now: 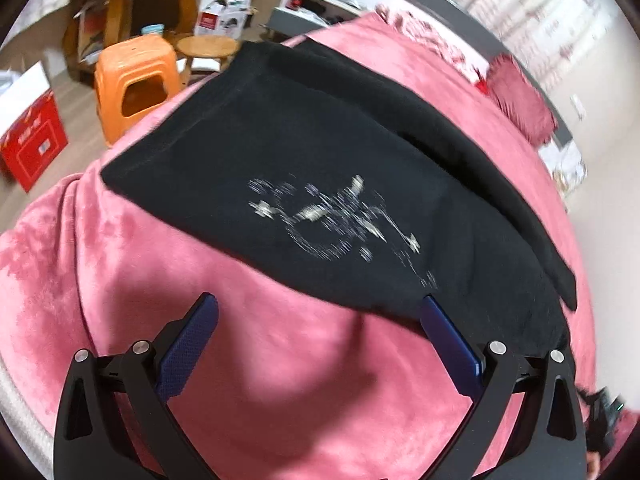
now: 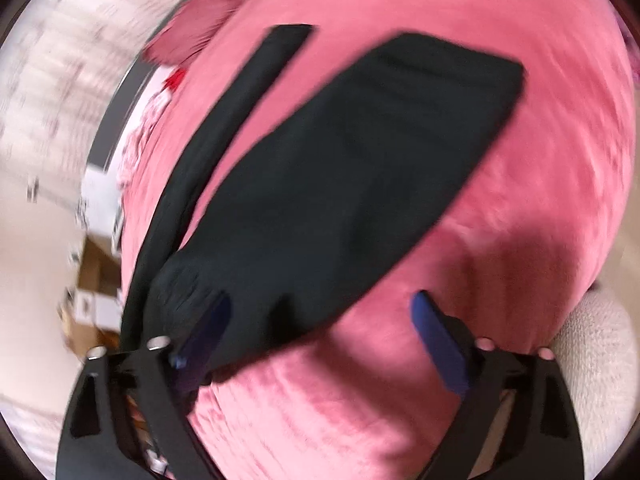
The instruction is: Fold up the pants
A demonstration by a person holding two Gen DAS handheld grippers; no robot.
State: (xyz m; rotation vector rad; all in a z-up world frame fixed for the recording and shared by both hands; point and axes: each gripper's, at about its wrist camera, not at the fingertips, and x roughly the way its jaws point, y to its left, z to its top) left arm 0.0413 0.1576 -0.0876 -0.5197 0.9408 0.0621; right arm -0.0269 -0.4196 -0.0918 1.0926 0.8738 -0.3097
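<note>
Black pants (image 1: 320, 168) are lying flat on a bed covered w/ a pink blanket (image 1: 260, 360), taking up the middle of the bed and reaching toward its far edge in the left wrist view. A silver print (image 1: 336, 220) is showing on the upper layer, blurred, can't read it. One long narrow black strip of the pants (image 2: 224, 128) is running apart from the wider folded part (image 2: 360, 168), w/ pink blanket showing between them in the right wrist view.

Left tongs (image 1: 320, 308) are spread wide, nothing pinched. The right-side pad is sitting right at the near hem of the pants; the other is hanging over bare blanket. Can't tell if the pad is touching the cloth.

Right tongs (image 2: 320, 308) are also spread, nothing pressed between the pads. The left-side pad is overlapping the near end of the pants, the other is over bare blanket. Contact unclear, frame is blurred.

Past the bed's far-left edge in the left wrist view: an orange stool (image 1: 136, 80), a round wooden stool (image 1: 208, 48), a red box (image 1: 32, 140) on the floor. A dark pink pillow (image 1: 520, 100) is sitting at the bed's far-right edge.
</note>
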